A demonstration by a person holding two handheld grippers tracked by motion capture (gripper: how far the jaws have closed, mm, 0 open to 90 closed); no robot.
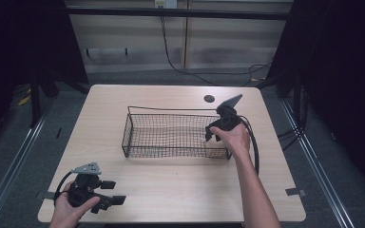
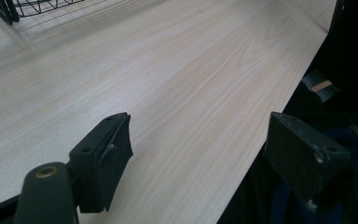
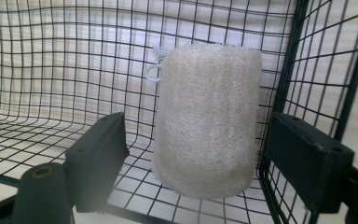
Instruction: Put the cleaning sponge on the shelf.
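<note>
Wooden table (image 1: pixel 171 175) bears a wire basket (image 1: pixel 171 135); loofah pad (image 3: pixel 207 116) sits between right gripper's (image 3: pixel 200 154) spread jaws.

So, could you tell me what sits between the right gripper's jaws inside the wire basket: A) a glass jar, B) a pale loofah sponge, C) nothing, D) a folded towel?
B: the right gripper view shows a pale loofah sponge between the open jaws, inside the wire basket.

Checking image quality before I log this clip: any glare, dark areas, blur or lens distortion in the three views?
High view: table evenly lit, surroundings nearly black, the wire basket soft but readable. Left gripper view: pale glare washes the tabletop's far part, the near jaws look soft. Right gripper view: the loofah sponge is fairly sharp, the basket wires bow at the edges from wide-angle distortion.
</note>
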